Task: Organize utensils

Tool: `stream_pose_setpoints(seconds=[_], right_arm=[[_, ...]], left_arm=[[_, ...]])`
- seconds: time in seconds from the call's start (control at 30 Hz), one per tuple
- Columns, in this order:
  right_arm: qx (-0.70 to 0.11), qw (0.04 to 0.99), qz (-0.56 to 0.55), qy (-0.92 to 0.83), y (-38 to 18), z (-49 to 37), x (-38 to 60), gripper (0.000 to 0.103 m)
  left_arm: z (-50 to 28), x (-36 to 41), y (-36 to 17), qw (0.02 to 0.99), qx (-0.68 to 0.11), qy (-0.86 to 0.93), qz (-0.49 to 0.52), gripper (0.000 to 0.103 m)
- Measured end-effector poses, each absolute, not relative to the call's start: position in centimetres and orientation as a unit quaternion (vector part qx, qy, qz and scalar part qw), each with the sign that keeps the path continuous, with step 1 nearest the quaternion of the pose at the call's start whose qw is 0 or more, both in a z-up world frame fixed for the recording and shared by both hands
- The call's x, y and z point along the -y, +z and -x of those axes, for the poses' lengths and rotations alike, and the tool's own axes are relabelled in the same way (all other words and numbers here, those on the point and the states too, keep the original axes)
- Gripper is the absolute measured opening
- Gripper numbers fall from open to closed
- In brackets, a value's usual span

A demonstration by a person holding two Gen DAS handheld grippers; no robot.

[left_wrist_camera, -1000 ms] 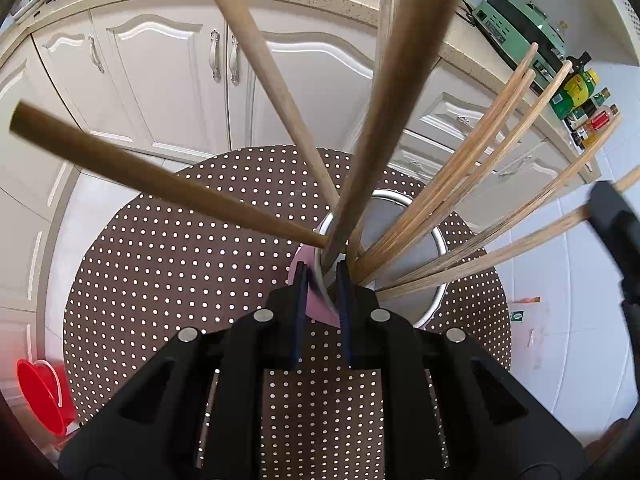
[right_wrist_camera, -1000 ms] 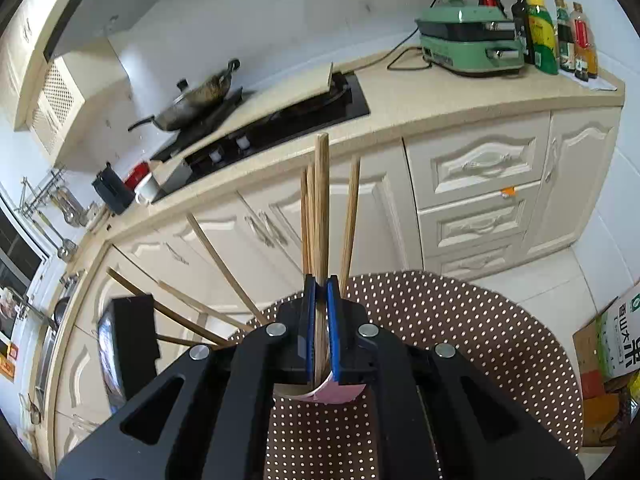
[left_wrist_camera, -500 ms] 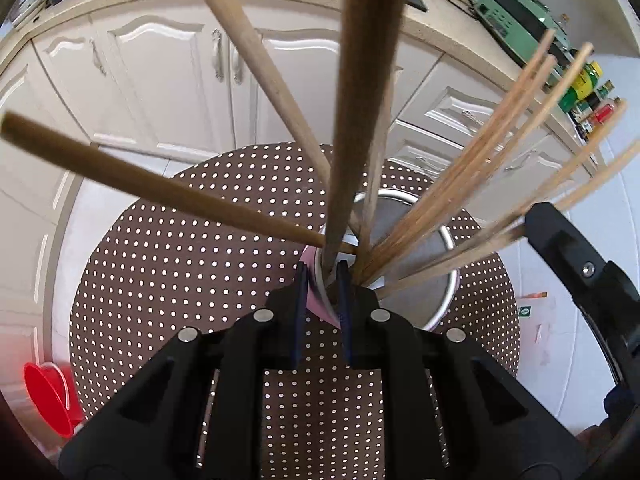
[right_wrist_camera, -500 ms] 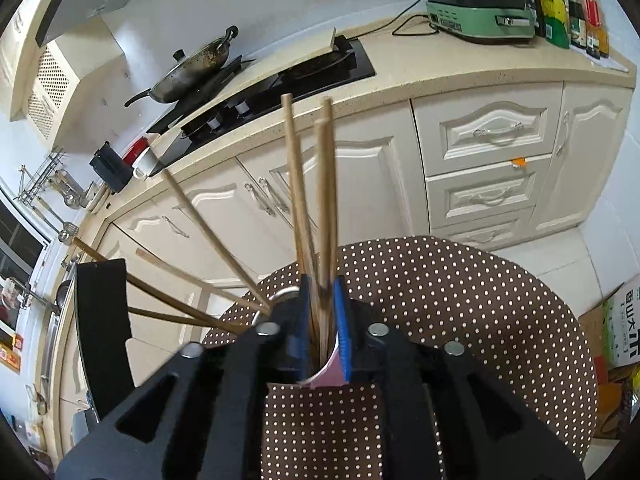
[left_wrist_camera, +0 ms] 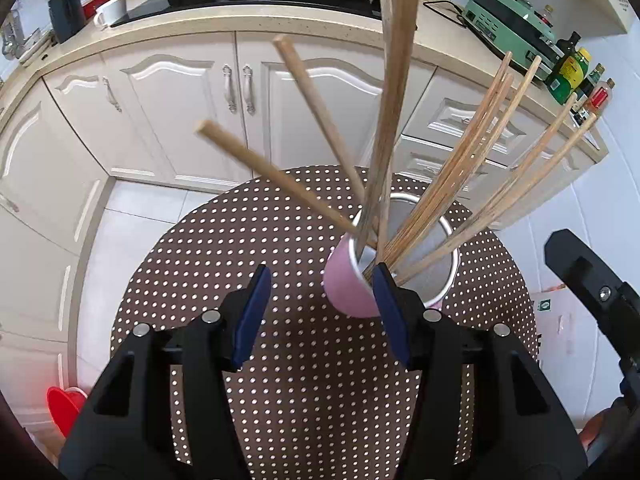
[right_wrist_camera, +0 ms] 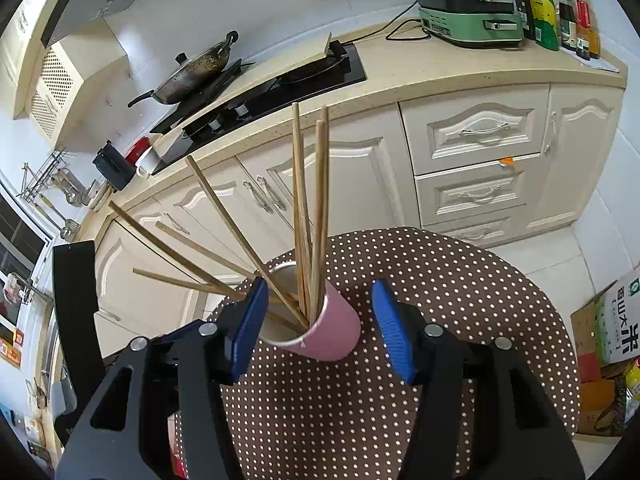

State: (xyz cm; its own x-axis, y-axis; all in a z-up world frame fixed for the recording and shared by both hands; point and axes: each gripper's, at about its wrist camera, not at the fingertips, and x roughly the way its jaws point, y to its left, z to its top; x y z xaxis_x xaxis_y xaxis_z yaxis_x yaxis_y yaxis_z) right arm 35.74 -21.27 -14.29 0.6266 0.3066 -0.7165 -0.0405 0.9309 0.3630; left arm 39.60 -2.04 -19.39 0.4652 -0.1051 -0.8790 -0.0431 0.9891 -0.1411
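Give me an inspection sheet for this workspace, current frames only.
Surface: round table under a brown dotted cloth.
Job's things: pink cup upright on it, wooden chopsticks standing inside, fanned out.
Clutter: nothing seen on the table.
Grippers: left gripper open, empty; right gripper open, empty, fingers either side of the cup.
Cables: black cord by the green appliance.
Surroundings: white cabinets, stove with wok, bottles, cardboard box on the floor.
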Motion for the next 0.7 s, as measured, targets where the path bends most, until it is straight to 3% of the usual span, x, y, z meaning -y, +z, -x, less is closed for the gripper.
stream_pose_setpoints(seconds=[0.23, 0.7], right_arm=[[-0.405, 0.897, -0.143, 0.102, -12.7, -32.9, 22.6, 0.061], [-0.372, 0.910, -0.095, 0.153, -9.1, -25.1, 24.1, 0.074]], left_arm=[[-36.4, 2.7, -17.4, 0.862, -0.504, -0.005, 0.057, 0.053], [-27.3, 4.7, -12.4, 0.891, -0.452, 0.018, 0.050, 0.064]])
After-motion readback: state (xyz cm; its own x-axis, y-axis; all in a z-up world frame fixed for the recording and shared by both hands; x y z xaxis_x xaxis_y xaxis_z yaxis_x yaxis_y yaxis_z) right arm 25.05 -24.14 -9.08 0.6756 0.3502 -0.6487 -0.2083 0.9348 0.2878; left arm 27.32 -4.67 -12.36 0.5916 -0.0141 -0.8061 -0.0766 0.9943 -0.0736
